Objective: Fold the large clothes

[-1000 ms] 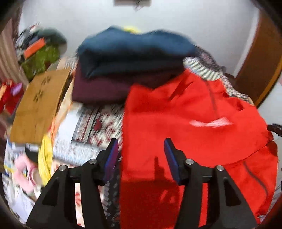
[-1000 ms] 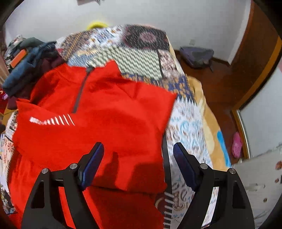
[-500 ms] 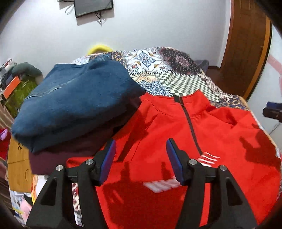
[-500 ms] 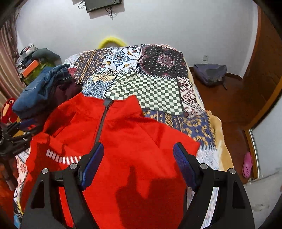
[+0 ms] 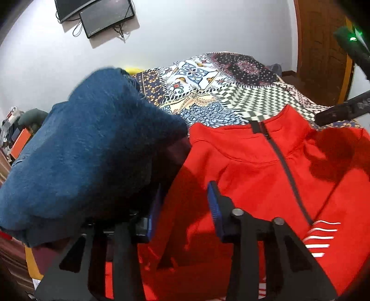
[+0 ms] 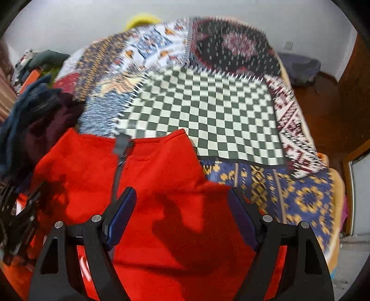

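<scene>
- No words, numbers or brand names can be read in either view.
- The flat dark screen (image 5: 108,17) on the far white wall carries a small pale mark at its lower left edge, too small to make out.
- The red zip-neck fabric top (image 5: 254,176) bears white stripes (image 5: 320,233) on its chest, a mark without letters.

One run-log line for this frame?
stage: reaching | left gripper: open, closing over red jacket | right gripper: open above jacket | blue stack beside

Red jacket (image 5: 254,176), blue sweater (image 5: 87,157), patchwork-patterned bedspread (image 6: 208,111).
</scene>
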`<action>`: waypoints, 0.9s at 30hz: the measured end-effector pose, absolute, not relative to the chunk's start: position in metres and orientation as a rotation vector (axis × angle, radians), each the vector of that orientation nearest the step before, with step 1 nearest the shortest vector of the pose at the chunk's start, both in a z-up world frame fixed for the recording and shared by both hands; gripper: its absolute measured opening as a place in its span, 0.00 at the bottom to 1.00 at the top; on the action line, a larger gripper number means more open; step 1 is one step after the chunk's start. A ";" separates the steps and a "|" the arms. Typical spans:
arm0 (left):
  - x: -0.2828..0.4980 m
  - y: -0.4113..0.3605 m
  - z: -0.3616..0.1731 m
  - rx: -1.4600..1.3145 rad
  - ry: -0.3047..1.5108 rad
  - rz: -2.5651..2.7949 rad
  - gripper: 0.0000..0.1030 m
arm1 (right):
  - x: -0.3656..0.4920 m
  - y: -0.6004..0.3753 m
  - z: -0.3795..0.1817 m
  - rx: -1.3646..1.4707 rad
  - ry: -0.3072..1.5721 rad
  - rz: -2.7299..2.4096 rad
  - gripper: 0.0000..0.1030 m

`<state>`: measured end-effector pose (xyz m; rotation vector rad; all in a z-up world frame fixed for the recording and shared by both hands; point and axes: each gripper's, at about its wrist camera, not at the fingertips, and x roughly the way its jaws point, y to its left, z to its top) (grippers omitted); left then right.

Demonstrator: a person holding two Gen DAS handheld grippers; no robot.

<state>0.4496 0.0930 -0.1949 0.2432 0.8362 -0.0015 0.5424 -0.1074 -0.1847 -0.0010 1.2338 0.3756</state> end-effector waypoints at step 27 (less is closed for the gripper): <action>0.331 0.127 -0.118 -0.088 0.814 -0.198 0.00 | 0.354 -0.142 -0.071 0.069 0.961 0.572 0.09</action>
